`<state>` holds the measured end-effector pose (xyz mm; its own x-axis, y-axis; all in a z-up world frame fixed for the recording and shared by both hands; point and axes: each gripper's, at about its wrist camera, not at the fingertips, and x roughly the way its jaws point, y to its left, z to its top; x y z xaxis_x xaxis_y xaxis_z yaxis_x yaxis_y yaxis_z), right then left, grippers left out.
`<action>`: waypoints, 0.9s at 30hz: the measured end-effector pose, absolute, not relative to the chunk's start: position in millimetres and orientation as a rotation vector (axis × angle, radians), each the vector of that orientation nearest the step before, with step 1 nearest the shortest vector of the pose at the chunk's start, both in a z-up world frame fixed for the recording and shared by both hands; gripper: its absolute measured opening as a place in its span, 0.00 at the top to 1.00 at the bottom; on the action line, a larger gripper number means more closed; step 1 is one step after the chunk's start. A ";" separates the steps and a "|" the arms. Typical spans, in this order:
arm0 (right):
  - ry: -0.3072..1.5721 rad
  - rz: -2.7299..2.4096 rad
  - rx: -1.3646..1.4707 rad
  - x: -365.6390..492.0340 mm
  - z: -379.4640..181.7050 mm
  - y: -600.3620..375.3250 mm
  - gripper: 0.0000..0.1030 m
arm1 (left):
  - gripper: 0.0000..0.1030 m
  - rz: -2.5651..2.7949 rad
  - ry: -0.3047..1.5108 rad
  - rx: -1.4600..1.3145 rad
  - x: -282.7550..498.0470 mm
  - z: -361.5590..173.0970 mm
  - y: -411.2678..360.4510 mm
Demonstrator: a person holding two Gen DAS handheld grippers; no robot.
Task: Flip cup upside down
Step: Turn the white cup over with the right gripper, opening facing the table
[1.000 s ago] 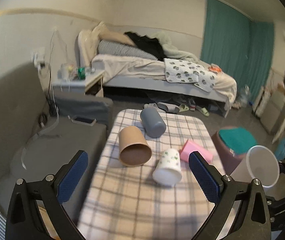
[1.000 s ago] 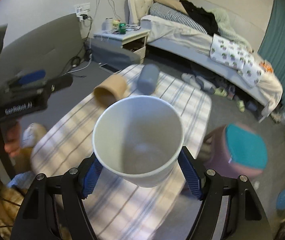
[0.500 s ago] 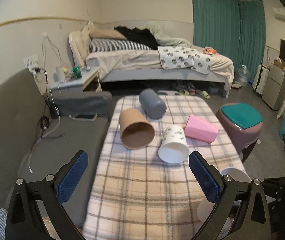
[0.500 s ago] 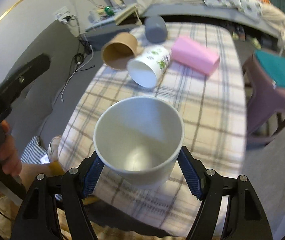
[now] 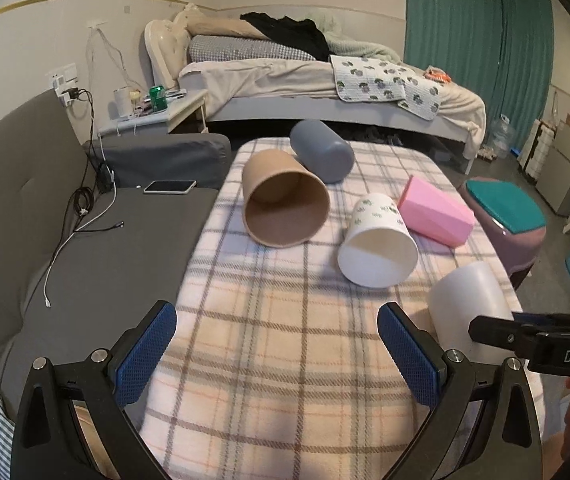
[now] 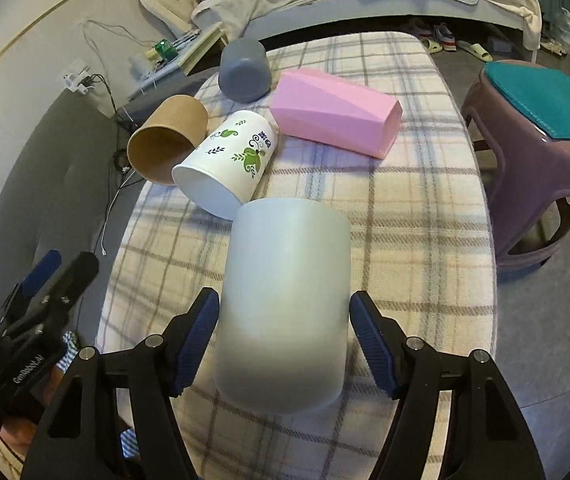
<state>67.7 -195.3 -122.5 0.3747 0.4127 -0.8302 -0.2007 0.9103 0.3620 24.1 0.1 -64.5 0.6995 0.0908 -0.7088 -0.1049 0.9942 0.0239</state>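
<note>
My right gripper [image 6: 285,320] is shut on a plain white cup [image 6: 285,296], held upside down with its closed base toward the camera and its mouth down near the plaid-covered table [image 6: 405,240]. The same white cup [image 5: 469,304] shows at the table's right edge in the left wrist view, with the right gripper's body [image 5: 541,344] beside it. My left gripper [image 5: 277,344] is open and empty above the table's near end. A white cup with green leaf print [image 6: 229,160] lies on its side mid-table.
A brown paper cup [image 5: 285,200], a grey cup [image 5: 321,152] and a pink cup [image 5: 433,212] lie on their sides farther back. A grey sofa [image 5: 85,248] with a phone and cables is left; a purple stool [image 6: 541,128] is right; a bed stands behind.
My right gripper has turned the white cup over: its open mouth faced the camera before, its base does now. It has also come down over the table. The left gripper moved closer to the table.
</note>
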 end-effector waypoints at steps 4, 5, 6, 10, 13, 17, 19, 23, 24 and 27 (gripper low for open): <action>1.077 0.383 0.189 60.6 -118.6 -196.8 0.34 | 0.00 0.091 0.788 -0.010 21.4 -64.4 -9.6; 1.057 0.378 0.187 58.1 -115.7 -198.5 0.34 | 0.00 0.085 0.786 -0.012 20.6 -63.7 -13.3; 1.035 0.377 0.188 54.7 -111.2 -200.5 0.34 | 0.00 0.078 0.784 -0.015 19.9 -61.9 -16.4; 0.928 0.344 0.169 37.0 -83.8 -215.4 0.34 | 0.00 0.030 0.773 -0.052 13.8 -51.7 -32.2; 0.842 0.292 0.126 24.3 -62.4 -228.9 0.34 | 0.00 -0.024 0.754 -0.065 7.6 -42.9 -49.8; 0.743 0.234 0.058 7.4 -48.4 -242.2 0.34 | 0.00 -0.073 0.731 -0.073 0.4 -35.5 -71.7; 0.706 0.225 0.040 -0.8 -46.3 -248.0 0.34 | 0.00 -0.084 0.733 -0.084 -0.1 -34.8 -78.8; 0.687 0.198 0.025 -6.3 -48.1 -257.6 0.34 | 0.00 -0.088 0.737 -0.110 -0.2 -34.8 -86.7; 0.681 0.187 0.019 -6.8 -49.1 -260.3 0.34 | 0.00 -0.089 0.737 -0.111 0.1 -35.1 -87.0; 0.657 0.151 0.001 -10.9 -51.4 -267.6 0.34 | 0.00 -0.096 0.739 -0.109 0.9 -38.7 -91.9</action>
<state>-10.9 -267.6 -51.4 0.7811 0.1399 -0.6086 -0.1392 0.9891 0.0486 0.9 -91.9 -38.7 0.7354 -0.1256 -0.6659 0.0487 0.9899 -0.1329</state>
